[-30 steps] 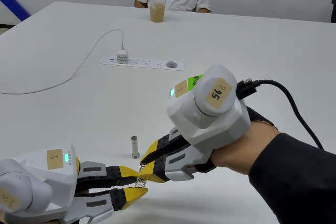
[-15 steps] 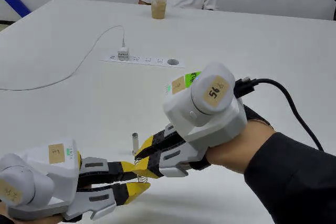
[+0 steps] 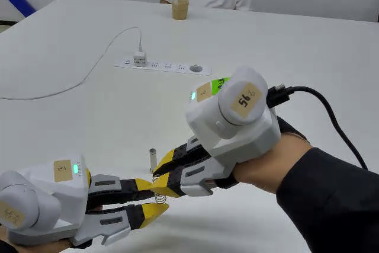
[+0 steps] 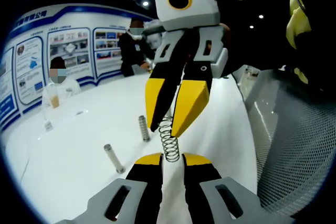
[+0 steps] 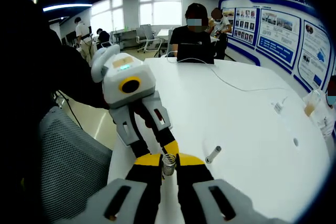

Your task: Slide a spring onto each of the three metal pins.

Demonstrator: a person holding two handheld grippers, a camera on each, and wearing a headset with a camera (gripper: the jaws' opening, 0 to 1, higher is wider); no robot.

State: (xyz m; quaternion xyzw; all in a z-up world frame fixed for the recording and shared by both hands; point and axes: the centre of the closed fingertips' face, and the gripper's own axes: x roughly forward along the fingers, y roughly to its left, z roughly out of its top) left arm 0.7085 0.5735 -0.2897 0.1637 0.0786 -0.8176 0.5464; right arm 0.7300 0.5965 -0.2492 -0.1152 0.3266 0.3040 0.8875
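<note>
Got the little coiled steel spring (image 4: 169,140) standing upright, top end pinched in the narrow right claw (image 4: 165,129) angling down from above, bottom end between the left claw (image 4: 172,159) tips (can't tell if gripping), nearest short metal pin (image 4: 143,128) upright just beyond on the white counter (image 4: 79,145).

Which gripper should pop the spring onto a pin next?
Probably the right gripper. Its jaws pinch the spring near its top, and a bare pin stands close beside its tips. The left gripper just meets the spring's lower end.
</note>
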